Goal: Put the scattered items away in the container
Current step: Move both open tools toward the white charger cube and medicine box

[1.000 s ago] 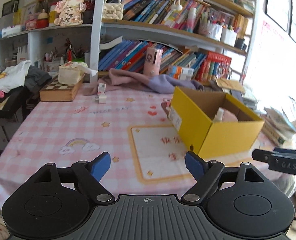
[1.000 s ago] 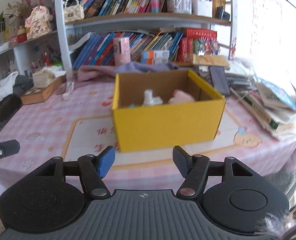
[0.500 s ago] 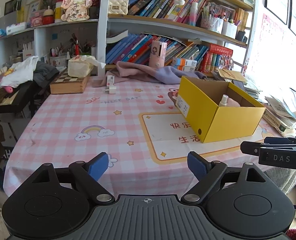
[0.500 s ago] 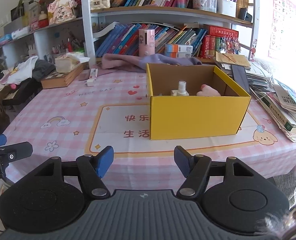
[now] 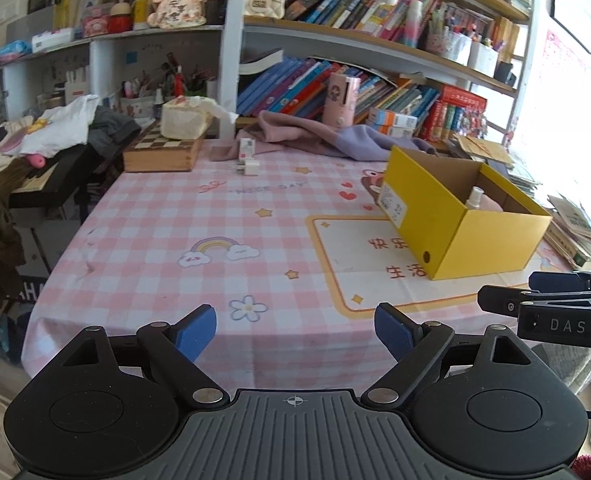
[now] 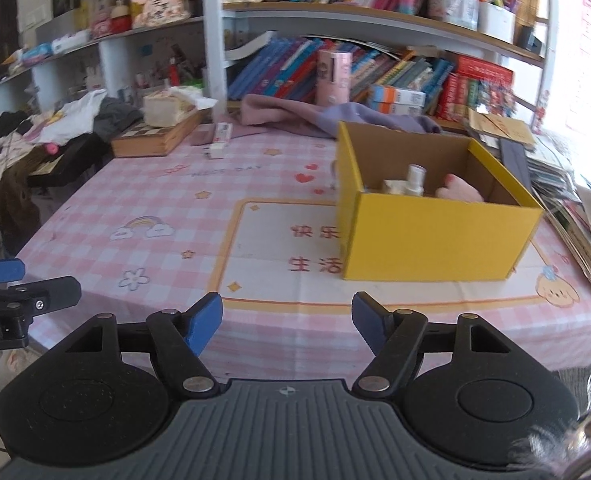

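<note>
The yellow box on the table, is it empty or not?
Not empty. The yellow box is open-topped, and a small white bottle and something pink show inside.

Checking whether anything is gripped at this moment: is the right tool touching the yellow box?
Apart. The right wrist view shows the right tool open and empty, with bare tablecloth between its tips and the yellow box.

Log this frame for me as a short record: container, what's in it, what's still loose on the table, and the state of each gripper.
container: yellow box, open top, on the pink checked tablecloth
contents seen: white spray bottle, pink item
loose on table: two small white items at the far edge, near the purple cloth
left gripper: open, empty, over the near table edge
right gripper: empty, jaws have just been opening
</note>
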{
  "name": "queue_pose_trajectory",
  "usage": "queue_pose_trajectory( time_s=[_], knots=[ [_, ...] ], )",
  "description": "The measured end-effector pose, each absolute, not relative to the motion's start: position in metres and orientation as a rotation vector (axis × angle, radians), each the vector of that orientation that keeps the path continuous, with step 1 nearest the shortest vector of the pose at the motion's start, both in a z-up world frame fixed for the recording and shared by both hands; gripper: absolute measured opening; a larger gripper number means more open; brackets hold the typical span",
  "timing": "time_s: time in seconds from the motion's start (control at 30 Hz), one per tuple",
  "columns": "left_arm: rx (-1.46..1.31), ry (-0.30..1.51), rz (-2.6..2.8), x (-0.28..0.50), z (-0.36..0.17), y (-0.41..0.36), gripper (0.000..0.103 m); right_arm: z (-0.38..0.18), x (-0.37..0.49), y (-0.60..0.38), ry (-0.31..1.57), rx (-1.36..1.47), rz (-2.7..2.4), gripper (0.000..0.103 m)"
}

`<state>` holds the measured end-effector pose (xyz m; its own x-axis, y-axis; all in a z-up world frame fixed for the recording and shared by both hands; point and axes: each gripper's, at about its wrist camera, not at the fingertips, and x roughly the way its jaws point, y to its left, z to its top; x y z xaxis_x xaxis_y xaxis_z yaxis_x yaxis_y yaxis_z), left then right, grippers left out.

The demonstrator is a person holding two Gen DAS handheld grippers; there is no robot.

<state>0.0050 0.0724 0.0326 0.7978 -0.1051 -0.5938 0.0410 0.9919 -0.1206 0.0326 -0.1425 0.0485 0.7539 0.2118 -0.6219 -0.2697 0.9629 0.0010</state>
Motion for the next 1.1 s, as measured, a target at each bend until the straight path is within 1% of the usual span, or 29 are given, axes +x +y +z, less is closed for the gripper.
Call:
queue_pose_trajectory(
  time_s=[0.63, 1.1],
  knots=[
    [-0.110, 0.657, -0.010, 0.006, 0.030, 0.089, 0.089, 0.044, 0.051, -0.112, 0.680, -0.124, 0.374, 0.070],
    [-0.084, 0.683, 0.000, 0.033, 0.021, 0.095, 0.089, 0.031, 0.085, -0.095, 0.705, -0.126, 0.409, 0.070]
  ],
)
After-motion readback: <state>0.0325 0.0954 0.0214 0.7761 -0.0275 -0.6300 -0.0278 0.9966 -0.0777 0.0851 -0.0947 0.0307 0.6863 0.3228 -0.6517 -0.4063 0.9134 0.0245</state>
